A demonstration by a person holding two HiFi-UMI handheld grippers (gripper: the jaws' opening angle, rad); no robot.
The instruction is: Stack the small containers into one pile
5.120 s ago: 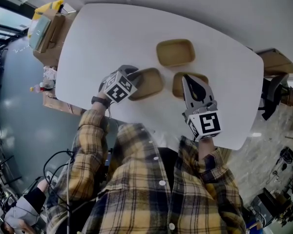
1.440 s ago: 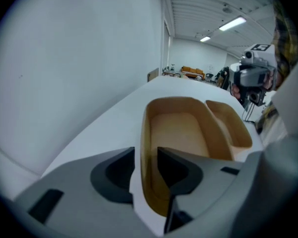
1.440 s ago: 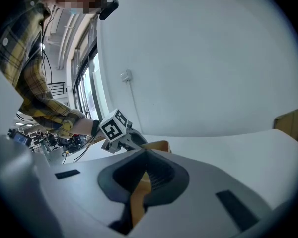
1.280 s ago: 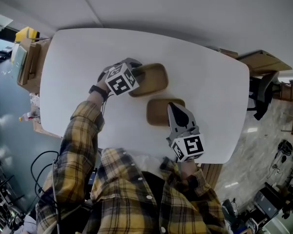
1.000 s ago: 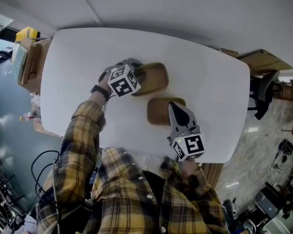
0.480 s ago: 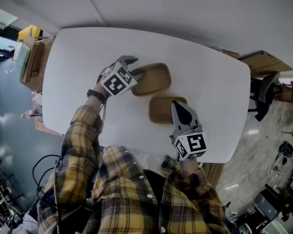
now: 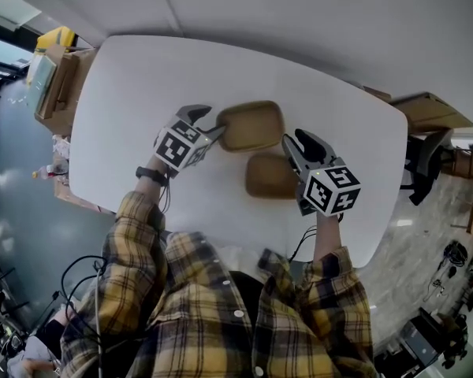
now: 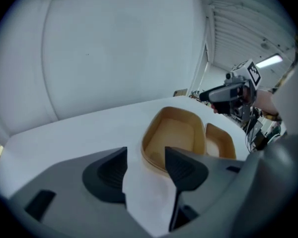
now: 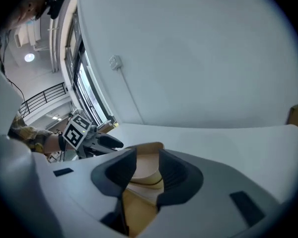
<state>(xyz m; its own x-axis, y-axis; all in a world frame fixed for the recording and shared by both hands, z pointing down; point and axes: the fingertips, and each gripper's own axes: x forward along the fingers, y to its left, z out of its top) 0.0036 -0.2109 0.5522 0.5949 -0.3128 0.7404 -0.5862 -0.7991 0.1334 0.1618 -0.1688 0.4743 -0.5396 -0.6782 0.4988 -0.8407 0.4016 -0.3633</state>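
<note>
Tan containers [image 7: 252, 124] on a white table [image 7: 134, 93]; the person's shirt [image 7: 197, 305] is yellow, navy and white plaid

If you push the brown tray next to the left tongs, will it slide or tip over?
The brown tray will probably slide, not tip: it looks low and wide on the smooth white table. It likely feels light, since its walls look thin. Squeezed hard, the rim might bend.

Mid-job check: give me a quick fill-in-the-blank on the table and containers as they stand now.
The table is ____. Brown containers occupy ____ spots on it: the far container and the near container. Both stand open side ____.
Missing: white; two; up.
</note>
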